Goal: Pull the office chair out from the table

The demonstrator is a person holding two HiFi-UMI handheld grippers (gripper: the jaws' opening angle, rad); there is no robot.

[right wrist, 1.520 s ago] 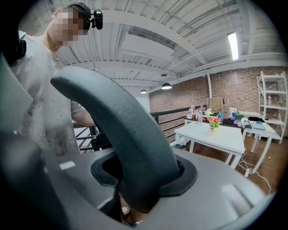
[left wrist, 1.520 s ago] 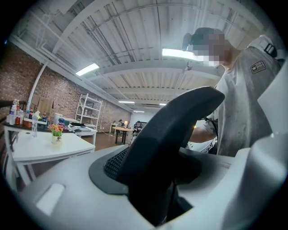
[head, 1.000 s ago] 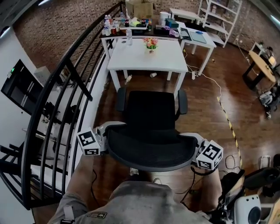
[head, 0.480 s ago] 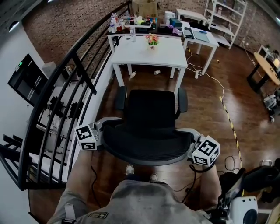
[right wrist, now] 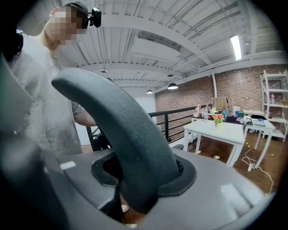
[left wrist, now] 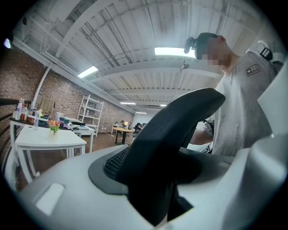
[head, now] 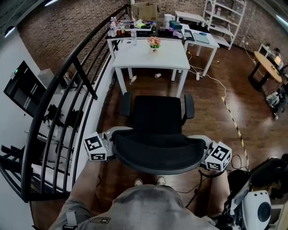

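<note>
Left gripper [head: 110,146] clamping chair [head: 157,119] back, jaws just closing further; right gripper [head: 203,153] clamping it too. Chair standing clear of table [head: 135,58]. Risk: uneven pulling swivelling chair, rim slipping.

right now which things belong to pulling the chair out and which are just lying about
Job: office chair, white table, left tongs and right tongs clamped on the backrest.
Lying about: flower vase, bottles, cardboard box, cup under the table.
</note>
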